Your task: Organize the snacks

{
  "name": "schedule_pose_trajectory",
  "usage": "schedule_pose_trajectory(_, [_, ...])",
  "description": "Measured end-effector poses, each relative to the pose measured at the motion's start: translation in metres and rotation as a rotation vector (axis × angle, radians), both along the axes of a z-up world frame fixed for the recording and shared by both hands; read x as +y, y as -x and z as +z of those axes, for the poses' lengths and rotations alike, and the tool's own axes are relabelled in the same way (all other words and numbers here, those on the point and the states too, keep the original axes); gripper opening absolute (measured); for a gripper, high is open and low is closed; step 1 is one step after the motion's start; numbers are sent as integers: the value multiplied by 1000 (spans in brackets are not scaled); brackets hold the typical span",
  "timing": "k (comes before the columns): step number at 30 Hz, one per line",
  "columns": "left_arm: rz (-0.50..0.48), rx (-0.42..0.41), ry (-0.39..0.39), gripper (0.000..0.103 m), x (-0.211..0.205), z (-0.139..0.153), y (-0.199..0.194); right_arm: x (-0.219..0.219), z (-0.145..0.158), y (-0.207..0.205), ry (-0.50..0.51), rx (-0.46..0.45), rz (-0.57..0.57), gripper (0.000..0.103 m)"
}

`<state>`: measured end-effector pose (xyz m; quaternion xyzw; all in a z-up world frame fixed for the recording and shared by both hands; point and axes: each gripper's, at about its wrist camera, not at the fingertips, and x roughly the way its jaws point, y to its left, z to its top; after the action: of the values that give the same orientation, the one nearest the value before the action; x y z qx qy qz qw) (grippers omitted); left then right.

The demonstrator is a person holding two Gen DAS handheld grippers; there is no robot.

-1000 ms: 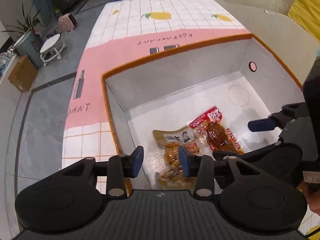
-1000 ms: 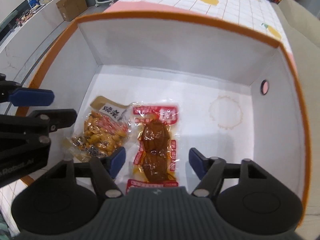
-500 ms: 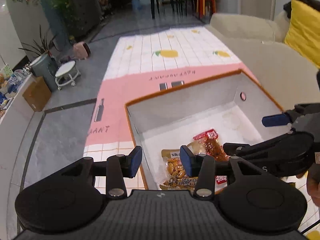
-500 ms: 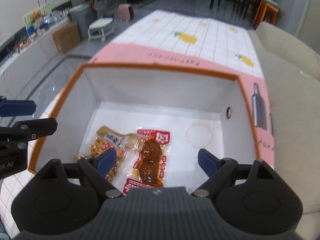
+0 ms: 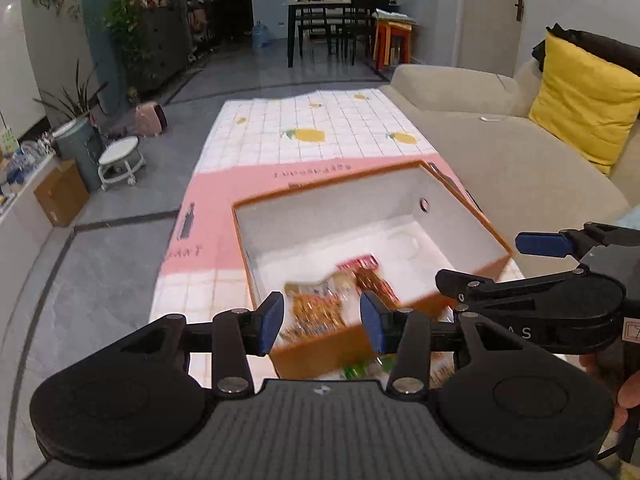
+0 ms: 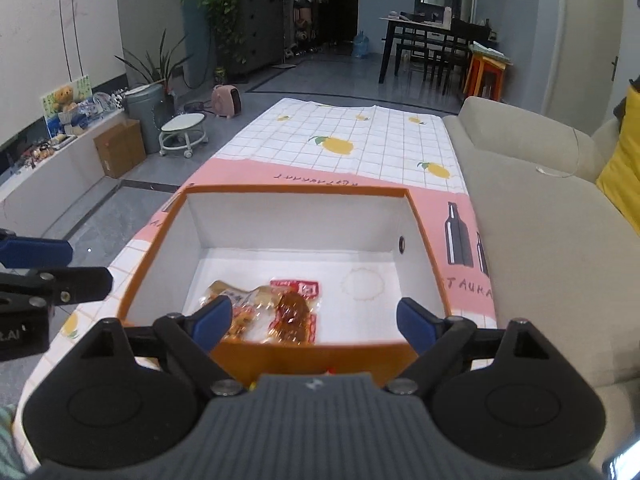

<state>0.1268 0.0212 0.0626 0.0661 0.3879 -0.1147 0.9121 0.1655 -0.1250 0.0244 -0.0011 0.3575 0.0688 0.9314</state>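
Note:
An orange box with white inside (image 6: 416, 216) (image 5: 464, 200) stands on the tablecloth. Two snack packs lie in its near left corner: a yellow-brown pack (image 6: 240, 312) (image 5: 316, 308) and a red pack with dark meat (image 6: 294, 312) (image 5: 372, 276). My left gripper (image 5: 322, 320) is open and empty, held above the box's near edge. My right gripper (image 6: 314, 318) is open wide and empty, also above the near edge. More snack packs (image 5: 360, 370) lie blurred on the table in front of the box, partly hidden by the left gripper.
The table (image 6: 352, 148) wears a checked lemon cloth with a pink band. A beige sofa (image 6: 532, 216) with a yellow cushion (image 5: 580, 100) runs along the right. A stool (image 6: 182, 130), a bin and cardboard boxes stand on the floor at left.
Both grippers have pulled back and up out of the box, so the whole box and the room show. The two packs stay inside. The right gripper has opened wider.

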Motion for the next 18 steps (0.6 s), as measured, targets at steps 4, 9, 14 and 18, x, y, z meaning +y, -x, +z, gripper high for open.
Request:
schedule_pose_trajectory(4, [-2,73,28,62,4,-8,15,-2,-2,26,-16,4,-6,86])
schedule_pose_trajectory(9, [17,155,63,67,15,-23,31,-5,-16,56,-24,45,-8,86])
schedule_pose_trajectory(14, [31,248,82,71,25,-46,44,-16,-37,75,-59,111,-21,85])
schedule_pose_trajectory(18, [70,312,75,71,30,-68,47,-23,-59,85,-110,178,-31,80])
